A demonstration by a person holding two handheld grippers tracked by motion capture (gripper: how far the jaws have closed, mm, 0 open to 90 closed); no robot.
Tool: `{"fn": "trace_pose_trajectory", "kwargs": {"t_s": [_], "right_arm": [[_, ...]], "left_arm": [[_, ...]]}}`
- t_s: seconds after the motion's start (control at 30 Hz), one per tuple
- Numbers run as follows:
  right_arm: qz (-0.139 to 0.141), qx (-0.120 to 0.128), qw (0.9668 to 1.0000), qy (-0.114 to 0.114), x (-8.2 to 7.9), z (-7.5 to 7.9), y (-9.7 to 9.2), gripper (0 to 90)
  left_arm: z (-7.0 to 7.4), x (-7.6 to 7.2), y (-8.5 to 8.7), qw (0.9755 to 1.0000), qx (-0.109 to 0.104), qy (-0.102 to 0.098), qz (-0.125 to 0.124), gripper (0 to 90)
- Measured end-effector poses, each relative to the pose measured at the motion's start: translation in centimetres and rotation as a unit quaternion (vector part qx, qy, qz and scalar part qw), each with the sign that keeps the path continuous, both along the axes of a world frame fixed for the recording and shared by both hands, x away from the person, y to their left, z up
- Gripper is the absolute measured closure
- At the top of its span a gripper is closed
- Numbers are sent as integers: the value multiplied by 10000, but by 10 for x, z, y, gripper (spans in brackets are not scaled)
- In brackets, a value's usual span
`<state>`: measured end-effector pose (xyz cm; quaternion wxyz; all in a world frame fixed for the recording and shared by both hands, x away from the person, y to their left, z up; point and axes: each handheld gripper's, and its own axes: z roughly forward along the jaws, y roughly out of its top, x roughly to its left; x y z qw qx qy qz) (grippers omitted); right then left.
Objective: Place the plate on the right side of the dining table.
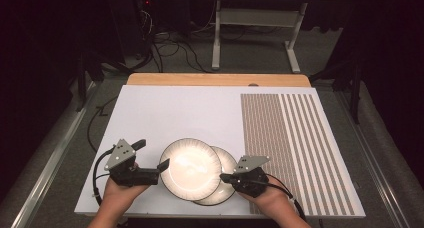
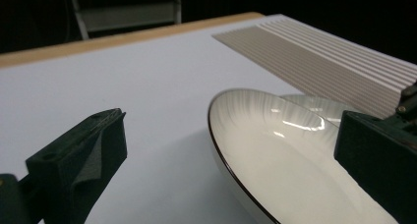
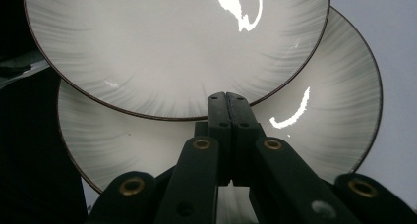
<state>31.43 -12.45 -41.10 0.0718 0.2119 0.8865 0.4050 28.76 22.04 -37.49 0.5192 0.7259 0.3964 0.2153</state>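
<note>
We see two white plates with dark rims near the front edge of the table [image 1: 165, 108], about midway along it. The upper plate [image 1: 190, 169] overlaps the lower plate [image 1: 227, 163], which peeks out on its right and front sides. To their right, a ribbed striped mat [image 1: 295, 148] covers the right part of the white tabletop up to its right edge.

Our left gripper [image 1: 152, 163] sits at the left rim of the upper plate with its jaws spread wide; in the left gripper view [image 2: 226, 160] one jaw stands over bare table and the other over the plate's inside, so the rim lies between them and nothing is clamped.

Our right gripper [image 1: 223, 177] is at the right side of the plates, jaws pressed together. In the right gripper view [image 3: 225, 103] the tips meet at the upper plate's rim, over the lower plate; we cannot tell whether they pinch that rim.
</note>
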Motion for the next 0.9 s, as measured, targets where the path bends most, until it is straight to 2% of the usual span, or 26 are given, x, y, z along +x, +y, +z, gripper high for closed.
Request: {"fn": "trace_pose_trajectory", "kwargs": {"t_s": [0.1, 0.2, 0.33, 0.4, 0.47, 0.63, 0.7, 0.77, 0.87, 0.9], "right_arm": [[3, -44, 10000, 1, -1, -1, 3, 900], [36, -61, 10000, -4, 0, -1, 6, 900], [38, -55, 10000, -18, 0, -2, 8, 900], [28, -87, 10000, 12, -1, -2, 8, 900], [8, -77, 10000, -8, -1, -2, 9, 900], [28, -75, 10000, -28, 0, -2, 10, 900], [33, -74, 10000, -28, 0, -2, 10, 900], [35, -69, 10000, -25, 0, -2, 10, 900], [33, -70, 10000, -28, 1, -2, 10, 900], [30, -70, 10000, -28, 1, -2, 10, 900]], "left_arm": [[-5, 3, -5, 9995, 109, 295, -85, 0], [-9, 6, -8, 9975, 78, 669, -199, 0], [-17, 10, -14, 9926, 120, 1140, -390, 1], [-19, 12, -16, 9898, 63, 1345, -458, 1], [-21, 14, -19, 9860, -20, 1568, -575, 13], [-25, 16, -22, 9794, -107, 1917, -628, 94], [-26, 17, -22, 9767, -119, 2045, -645, 156], [-27, 17, -23, 9746, -139, 2132, -676, 188], [-27, 17, -23, 9734, -159, 2188, -661, 288], [-27, 17, -23, 9720, -190, 2243, -672, 324]]}}
